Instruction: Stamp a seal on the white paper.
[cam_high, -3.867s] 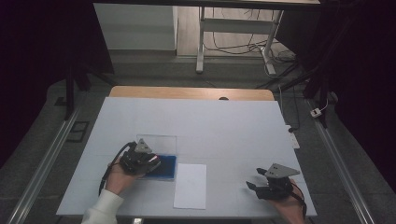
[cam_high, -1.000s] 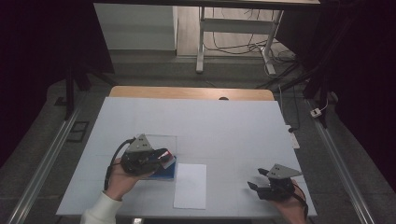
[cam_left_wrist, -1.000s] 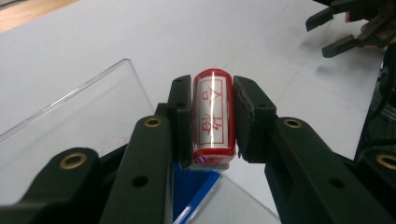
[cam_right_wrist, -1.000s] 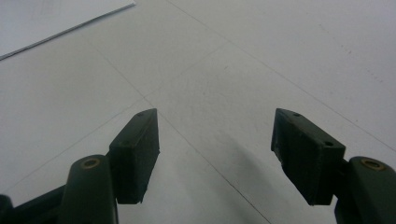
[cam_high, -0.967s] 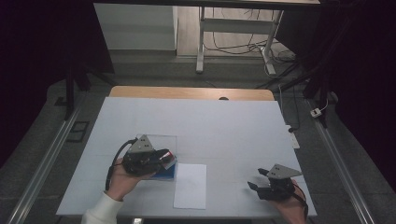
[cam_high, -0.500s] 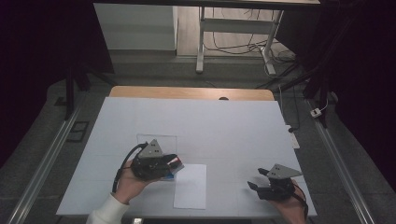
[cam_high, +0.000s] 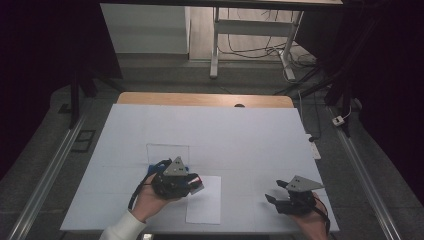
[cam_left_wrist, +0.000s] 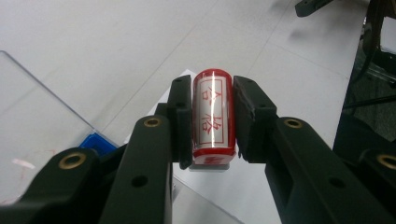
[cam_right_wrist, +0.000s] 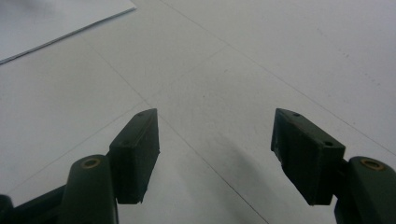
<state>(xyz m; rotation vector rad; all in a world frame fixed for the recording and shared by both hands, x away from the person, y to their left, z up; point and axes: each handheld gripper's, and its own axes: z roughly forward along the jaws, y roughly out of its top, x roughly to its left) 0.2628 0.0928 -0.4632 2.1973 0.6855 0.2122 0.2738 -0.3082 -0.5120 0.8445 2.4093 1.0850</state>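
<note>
In the left gripper view a red stamp (cam_left_wrist: 212, 119) with red characters on its white label is clamped between my left gripper's (cam_left_wrist: 212, 126) black pads. From above, my left gripper (cam_high: 196, 185) hovers with the stamp (cam_high: 197, 186) over the left edge of a white paper sheet (cam_high: 206, 202). A blue ink pad (cam_high: 150, 169) lies just behind it beside a clear plastic sheet (cam_high: 167, 152). My right gripper (cam_high: 274, 192) rests low near the table's front right, and the right gripper view shows its jaws (cam_right_wrist: 215, 156) wide apart with nothing between them.
The white table top (cam_high: 225, 130) has a wooden strip (cam_high: 200, 99) along its far edge. Metal rails (cam_high: 360, 170) run along both sides. A desk frame and cables (cam_high: 250, 45) stand on the floor beyond.
My left gripper has carried the stamp rightward and toward the front, from over the blue ink pad to the paper's left edge. The right gripper has stayed put.
</note>
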